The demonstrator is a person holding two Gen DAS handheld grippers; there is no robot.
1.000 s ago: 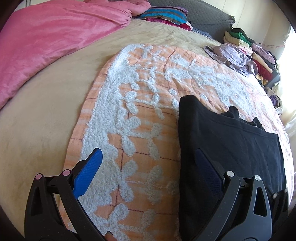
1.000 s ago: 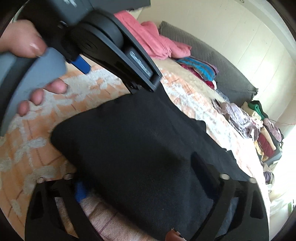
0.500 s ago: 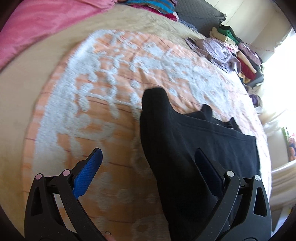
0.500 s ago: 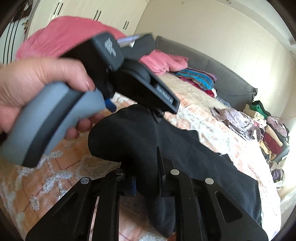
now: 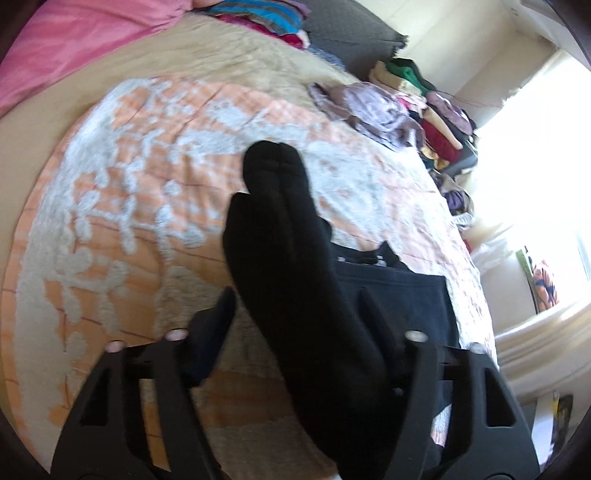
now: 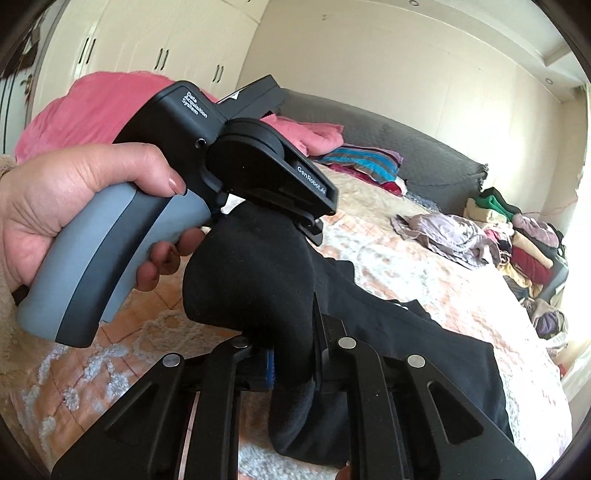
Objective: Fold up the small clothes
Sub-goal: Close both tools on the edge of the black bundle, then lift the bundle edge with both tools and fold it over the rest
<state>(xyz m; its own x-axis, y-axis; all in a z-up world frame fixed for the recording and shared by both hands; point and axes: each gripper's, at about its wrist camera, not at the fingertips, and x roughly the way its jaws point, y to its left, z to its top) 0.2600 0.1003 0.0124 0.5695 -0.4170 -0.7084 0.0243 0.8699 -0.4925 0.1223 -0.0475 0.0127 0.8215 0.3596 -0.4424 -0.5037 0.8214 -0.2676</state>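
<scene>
A black garment lies on an orange and white quilt; its near edge is lifted into a bunched fold. In the left wrist view the fold rises between my left gripper's fingers, which stand partly closed with a gap on each side of the cloth. In the right wrist view my right gripper is shut on the black garment and holds the fold up off the quilt. The left gripper's body, held in a hand, sits just above the fold there.
A pink blanket lies at the far left of the bed. Folded striped clothes and a grey headboard cushion are at the back. A pile of loose clothes sits at the far right edge by a bright window.
The right gripper closed on the garment's near edge and lifted it into a fold. The left gripper's fingers narrowed around the raised cloth and it swung right.
</scene>
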